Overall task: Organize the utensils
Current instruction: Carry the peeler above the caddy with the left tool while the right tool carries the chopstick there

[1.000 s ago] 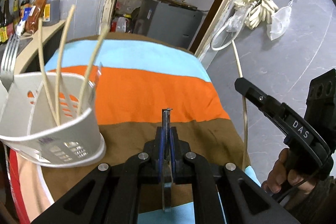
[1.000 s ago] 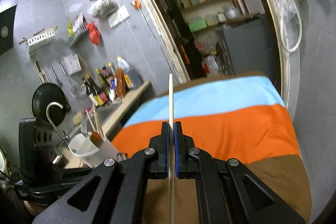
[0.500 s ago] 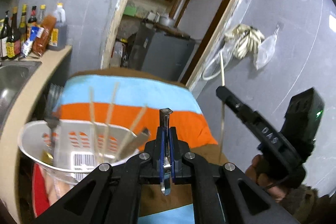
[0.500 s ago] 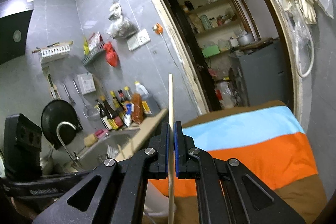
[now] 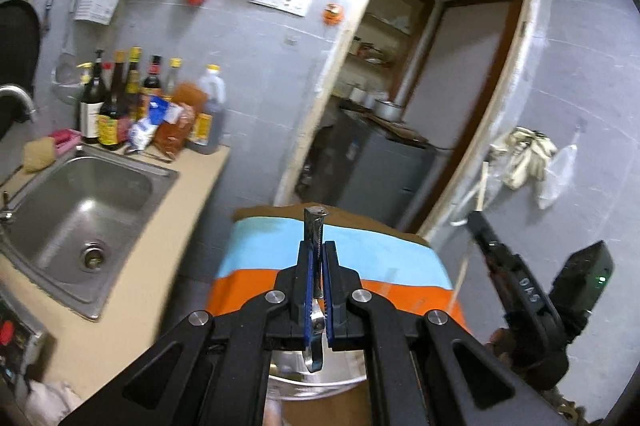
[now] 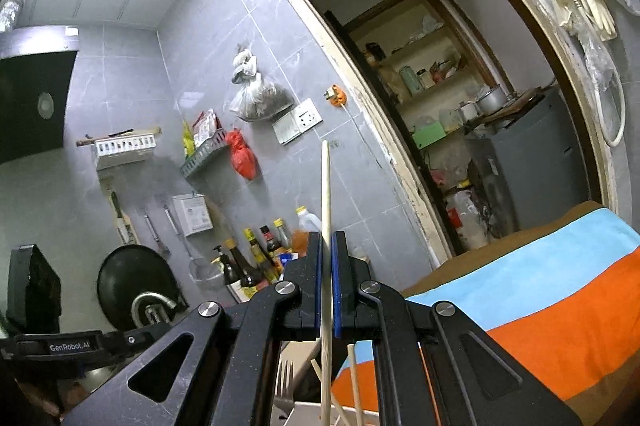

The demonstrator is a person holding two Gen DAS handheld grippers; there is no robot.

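Note:
My left gripper (image 5: 317,266) is shut on a metal utensil handle (image 5: 315,226) that stands upright between the pads, its lower end curving down over a pale rim below. My right gripper (image 6: 326,258) is shut on a pale chopstick (image 6: 327,194), held upright, its lower part reaching down into the white utensil basket (image 6: 304,414). A fork (image 6: 283,382) and other chopsticks (image 6: 354,378) stand in that basket. The right gripper also shows at the right of the left wrist view (image 5: 480,222).
A striped blue, orange and brown cloth (image 5: 360,258) covers the table. A steel sink (image 5: 80,202) sits in the beige counter at left, with sauce bottles (image 5: 120,102) behind it. A doorway with a grey cabinet (image 5: 376,170) lies ahead.
Both grippers have tilted upward and risen. The basket has dropped out of the left wrist view and sits now under the right gripper, with the chopstick's lower end in it.

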